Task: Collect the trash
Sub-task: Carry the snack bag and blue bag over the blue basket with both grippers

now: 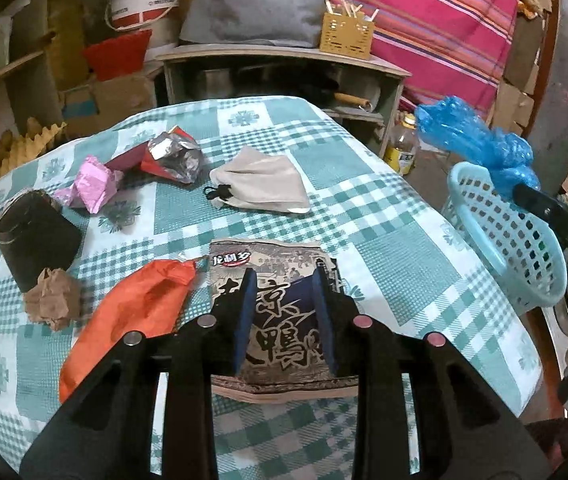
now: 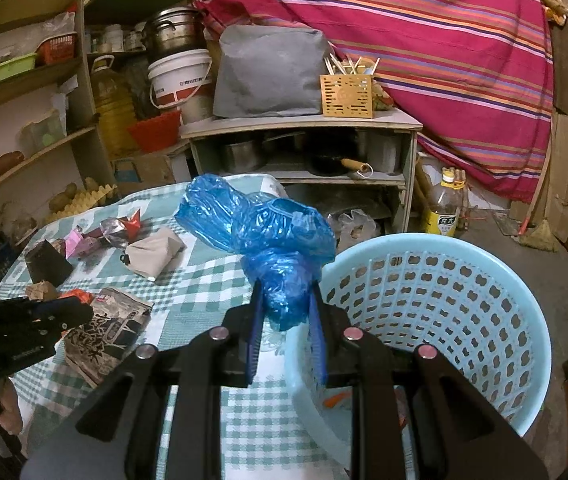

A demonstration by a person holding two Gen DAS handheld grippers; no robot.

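Note:
A brown-and-grey printed snack packet lies flat on the checked tablecloth. My left gripper hovers just over it, jaws apart, pads not pressing it. Beside it lie an orange wrapper, a crumpled brown paper, a dark cup, a pink wrapper, a silver foil wrapper and a grey drawstring pouch. My right gripper is shut on a crumpled blue plastic bag, held above the near rim of the light blue basket.
The basket stands off the table's right edge, with a small orange scrap at its bottom. Behind the table are a low shelf unit with pots, a white bucket, a bottle on the floor and wall shelves at the left.

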